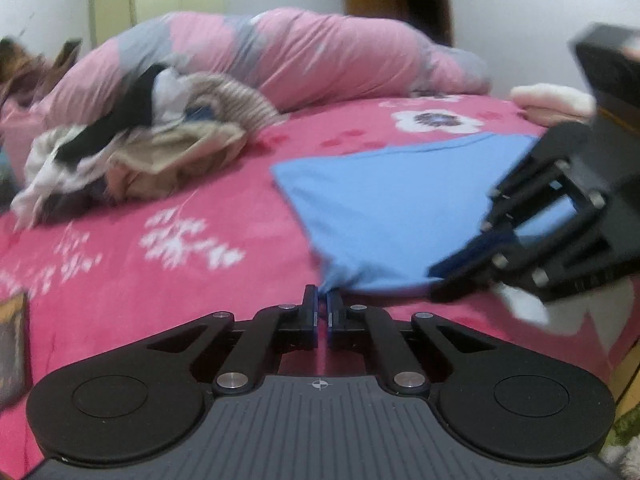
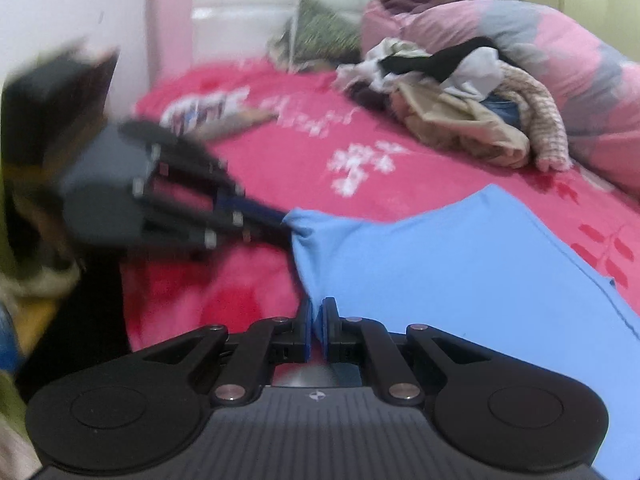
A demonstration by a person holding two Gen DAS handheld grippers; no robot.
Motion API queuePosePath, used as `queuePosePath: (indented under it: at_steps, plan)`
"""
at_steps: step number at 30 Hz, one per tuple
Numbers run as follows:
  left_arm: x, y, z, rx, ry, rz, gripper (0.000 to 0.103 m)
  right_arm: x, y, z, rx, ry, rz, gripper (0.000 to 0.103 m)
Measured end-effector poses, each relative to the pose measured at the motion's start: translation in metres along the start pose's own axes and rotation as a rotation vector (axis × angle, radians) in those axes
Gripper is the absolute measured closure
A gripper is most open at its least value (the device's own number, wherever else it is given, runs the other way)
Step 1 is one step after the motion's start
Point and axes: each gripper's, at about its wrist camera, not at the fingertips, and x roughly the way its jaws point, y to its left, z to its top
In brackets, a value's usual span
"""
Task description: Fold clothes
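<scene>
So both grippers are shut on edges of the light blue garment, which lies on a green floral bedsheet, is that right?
Not quite: the floral bedsheet is pink-red, not green, as the left wrist view shows. The rest holds: the left gripper and the right gripper are each shut on an edge of the light blue garment lying on it.

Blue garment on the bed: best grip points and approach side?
The two near corners of the blue garment, approached low from the bed's near edge. It lies flat, so only its edges offer a pinch. The left gripper and right gripper are each shut on one.
</scene>
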Motion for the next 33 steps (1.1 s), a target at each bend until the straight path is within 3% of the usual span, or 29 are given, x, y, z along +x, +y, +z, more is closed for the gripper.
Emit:
queuePosePath:
  at_steps: [7,8,10,13,17,22,26,30,33]
  plan:
    - [-0.014,0.041,-0.006,-0.273,-0.015,0.032,0.099,-0.019,0.026,0.001,-0.165,-0.068,-0.066,0.097]
    - [-0.017,0.045,-0.006,-0.324,-0.018,0.019,0.098,-0.025,0.026,0.003,-0.157,-0.092,-0.068,0.096]
    - [-0.021,0.052,-0.007,-0.394,-0.028,0.004,0.086,-0.031,0.021,0.01,-0.118,-0.122,-0.079,0.097]
    - [-0.025,0.059,-0.009,-0.466,-0.046,-0.005,0.082,-0.021,0.009,0.02,-0.043,-0.111,-0.101,0.097]
    - [-0.032,0.069,-0.013,-0.562,-0.071,-0.018,0.082,0.012,0.012,0.032,-0.011,-0.087,-0.057,0.098]
    - [-0.037,0.081,-0.02,-0.65,-0.078,-0.031,0.081,0.034,0.048,0.042,-0.078,-0.124,0.05,0.098]
    - [-0.035,0.081,-0.017,-0.65,-0.087,-0.075,0.077,0.015,0.05,0.036,-0.069,-0.151,0.095,0.098]
    - [-0.023,0.063,-0.005,-0.538,-0.077,-0.185,0.074,-0.012,0.02,0.019,0.034,-0.126,0.003,0.098]
    - [-0.005,0.047,-0.001,-0.454,-0.011,-0.199,0.074,-0.027,-0.008,0.003,0.143,-0.093,-0.081,0.097]
